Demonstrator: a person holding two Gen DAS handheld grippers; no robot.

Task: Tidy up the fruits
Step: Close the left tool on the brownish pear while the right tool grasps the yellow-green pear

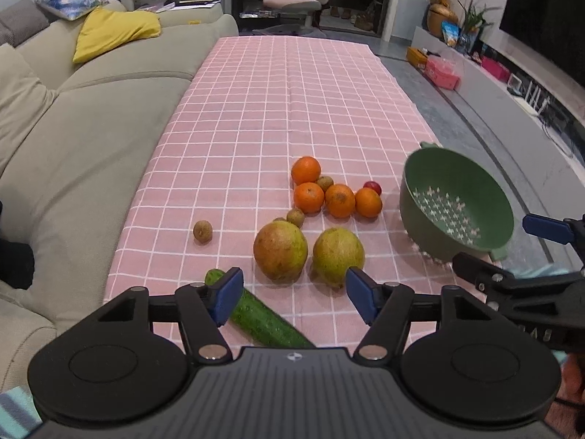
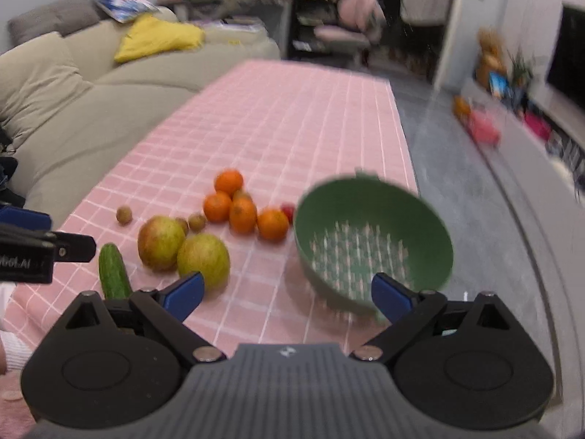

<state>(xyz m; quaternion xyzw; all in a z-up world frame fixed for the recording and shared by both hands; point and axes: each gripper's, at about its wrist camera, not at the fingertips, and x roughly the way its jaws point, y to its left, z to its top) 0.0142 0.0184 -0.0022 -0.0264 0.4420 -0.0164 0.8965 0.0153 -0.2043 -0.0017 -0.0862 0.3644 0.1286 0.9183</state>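
Four oranges (image 1: 336, 192) sit clustered mid-table on the pink checked cloth (image 1: 278, 102), with a small red fruit (image 1: 373, 187) just behind them and a few small brown fruits (image 1: 203, 231) scattered nearby. I see two large yellow-green fruits (image 1: 309, 250) side by side in front of my left gripper (image 1: 294, 298), whose jaws stand wide apart, empty. A cucumber (image 1: 256, 314) lies under its left finger. My right gripper (image 2: 289, 294) is also spread apart, holding nothing, near the tilted green colander (image 2: 373, 234) at the table's right edge.
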